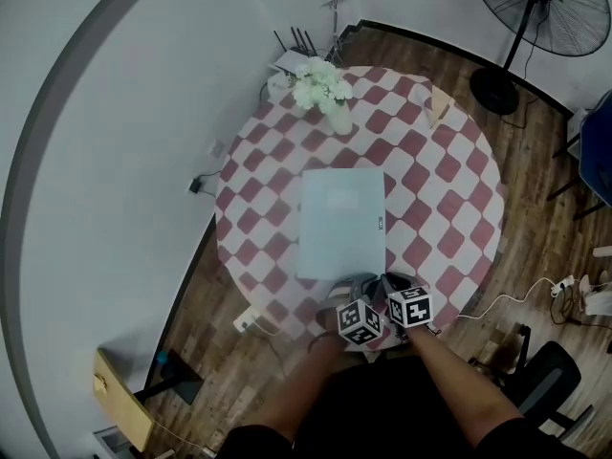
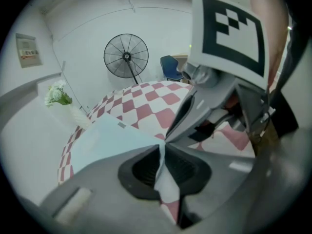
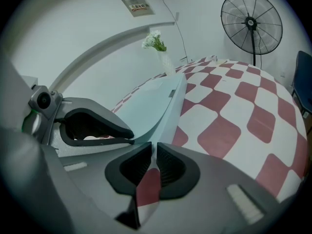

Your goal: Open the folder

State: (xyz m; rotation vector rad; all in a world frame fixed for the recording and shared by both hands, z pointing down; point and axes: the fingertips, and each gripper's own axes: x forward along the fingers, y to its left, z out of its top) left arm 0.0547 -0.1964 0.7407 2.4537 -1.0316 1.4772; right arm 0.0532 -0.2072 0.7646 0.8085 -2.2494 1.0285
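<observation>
**First speaker:** What is lying on the round worktop (image 1: 449, 194) with the red-and-white checked cloth?

**Second speaker:** A pale blue folder (image 1: 342, 220) is lying flat near the middle, with its near edge facing the person. A vase of white flowers (image 1: 325, 92) is standing well beyond it, by the far rim.

**First speaker:** What are the two grippers doing?

**Second speaker:** They are hanging side by side at the folder's near edge. The left gripper (image 2: 163, 152) is pinching, its jaws pressing together on a thin pale corner of the folder. That corner is probably the top cover alone, though I cannot tell for sure. The right gripper (image 3: 152, 152) is sitting just beside that corner. Its jaws are drawn almost together on nothing, and only checked cloth is showing through the slit.

**First speaker:** Which step is this?

**Second speaker:** I am judging it as the grasp on the cover, with the opening itself not yet begun. The next move is probably calling for the left gripper to be lifting that corner and swinging the cover over. The right gripper may need to be pinning the lower sheet down meanwhile.
</observation>
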